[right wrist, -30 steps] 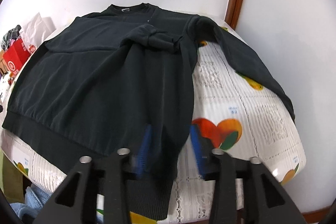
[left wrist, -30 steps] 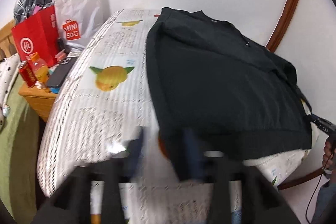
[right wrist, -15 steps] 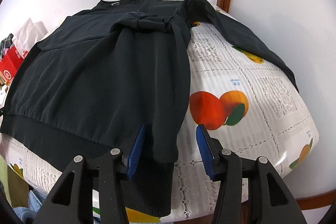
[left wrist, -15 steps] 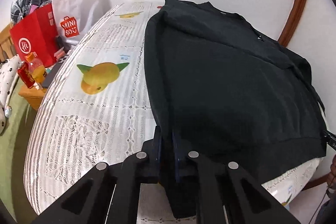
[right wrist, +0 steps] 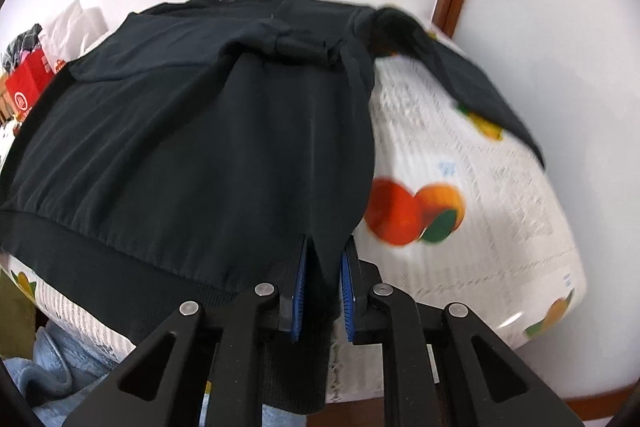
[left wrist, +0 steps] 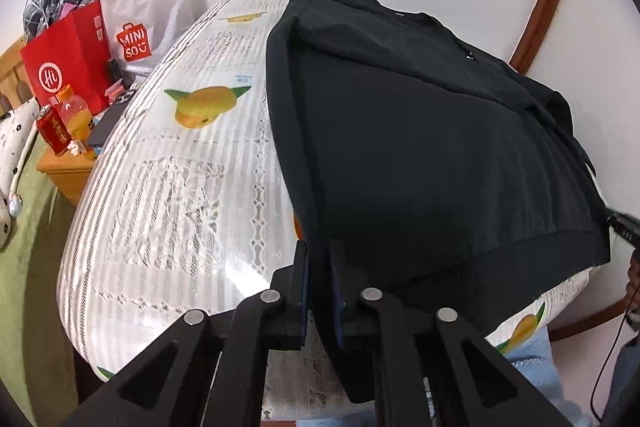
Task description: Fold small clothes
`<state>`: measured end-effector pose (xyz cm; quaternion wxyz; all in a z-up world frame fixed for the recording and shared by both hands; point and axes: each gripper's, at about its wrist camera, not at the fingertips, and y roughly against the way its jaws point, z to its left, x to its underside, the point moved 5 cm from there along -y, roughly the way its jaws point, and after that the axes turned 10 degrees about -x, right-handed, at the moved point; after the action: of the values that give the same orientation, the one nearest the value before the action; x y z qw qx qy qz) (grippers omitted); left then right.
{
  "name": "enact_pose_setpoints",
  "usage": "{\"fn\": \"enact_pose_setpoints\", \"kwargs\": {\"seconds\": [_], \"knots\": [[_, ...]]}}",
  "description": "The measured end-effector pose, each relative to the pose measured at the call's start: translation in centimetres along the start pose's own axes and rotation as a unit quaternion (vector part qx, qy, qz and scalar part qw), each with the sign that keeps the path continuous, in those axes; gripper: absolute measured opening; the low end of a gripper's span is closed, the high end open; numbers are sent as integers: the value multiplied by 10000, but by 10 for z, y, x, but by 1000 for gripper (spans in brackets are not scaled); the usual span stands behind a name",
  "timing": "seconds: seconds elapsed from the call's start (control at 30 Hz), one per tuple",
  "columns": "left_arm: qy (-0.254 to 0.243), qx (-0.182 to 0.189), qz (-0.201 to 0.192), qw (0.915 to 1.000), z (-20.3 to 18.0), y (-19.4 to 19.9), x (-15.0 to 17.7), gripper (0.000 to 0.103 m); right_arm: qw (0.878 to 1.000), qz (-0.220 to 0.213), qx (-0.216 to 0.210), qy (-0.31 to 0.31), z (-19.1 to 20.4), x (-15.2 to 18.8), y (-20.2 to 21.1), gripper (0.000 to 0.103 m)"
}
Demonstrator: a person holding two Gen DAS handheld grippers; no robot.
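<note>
Black sweatshirt (left wrist: 420, 147) spread flat over the fruit-print tablecloth (left wrist: 180, 195), neckline toward the far wall, ribbed hem hanging over the near table edge. Left gripper (left wrist: 318, 291) clamped on the hem's left corner, dark cloth pinched tight between the pads — same hold as half a second ago. Right gripper (right wrist: 323, 287) now closed down on the hem's right corner; half a second ago spread wide either side of that fabric, a second ago only arriving. Blue pads (right wrist: 301, 287) now pressed against a thick fold of cloth, with a narrow gap set by the fabric's bulk. One sleeve bunched across the chest (right wrist: 296, 43), the other trailing off to the right (right wrist: 472, 83) over the printed oranges.

Means both bottom corners secured — probably ready for lifting the hem and carrying it up toward the collar. Worth watching: the loose right sleeve, still untucked, likely to drag or end up crooked inside the fold
</note>
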<state>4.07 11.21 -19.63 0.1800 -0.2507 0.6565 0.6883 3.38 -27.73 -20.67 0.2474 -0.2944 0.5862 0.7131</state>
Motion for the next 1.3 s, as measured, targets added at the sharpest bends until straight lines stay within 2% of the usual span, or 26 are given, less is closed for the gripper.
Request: {"fn": "enact_pose_setpoints", "kwargs": {"seconds": [0.03,0.17,0.2,0.3,0.43,0.5,0.67,0.83,1.03,1.1,1.3], "knots": [[14,39,9,10000,0,1,-3,12,10000,-64,31,13,0,-6,4,23],[61,-98,-102,9999,2,0,-25,21,9985,-527,101,128,6,-47,24,48],[67,-136,-118,9998,3,-1,-31,21,9978,-615,102,205,11,-59,24,49],[103,-137,-151,9997,3,-6,-55,22,9965,-764,28,343,22,-91,21,49],[114,-264,-267,9992,3,-15,-86,36,9951,-873,-322,325,46,-143,-2,49],[91,-355,-320,9988,4,-20,-100,36,9940,-863,-566,373,64,-172,-20,49],[80,-511,-325,9981,5,-42,-131,36,9880,-808,-1120,692,134,-246,-74,43],[-11,-606,-319,9977,6,-68,-153,36,9767,-641,-1673,1183,214,-306,-134,43],[-263,-690,-325,9967,4,-95,-171,32,9624,-394,-2029,1765,297,-355,-205,44],[-378,-726,-340,9961,1,-99,-174,24,9596,-309,-2170,1762,315,-368,-226,44],[-678,-872,-450,9929,-8,-114,-182,23,9524,32,-2606,1580,355,-401,-293,44]]}}
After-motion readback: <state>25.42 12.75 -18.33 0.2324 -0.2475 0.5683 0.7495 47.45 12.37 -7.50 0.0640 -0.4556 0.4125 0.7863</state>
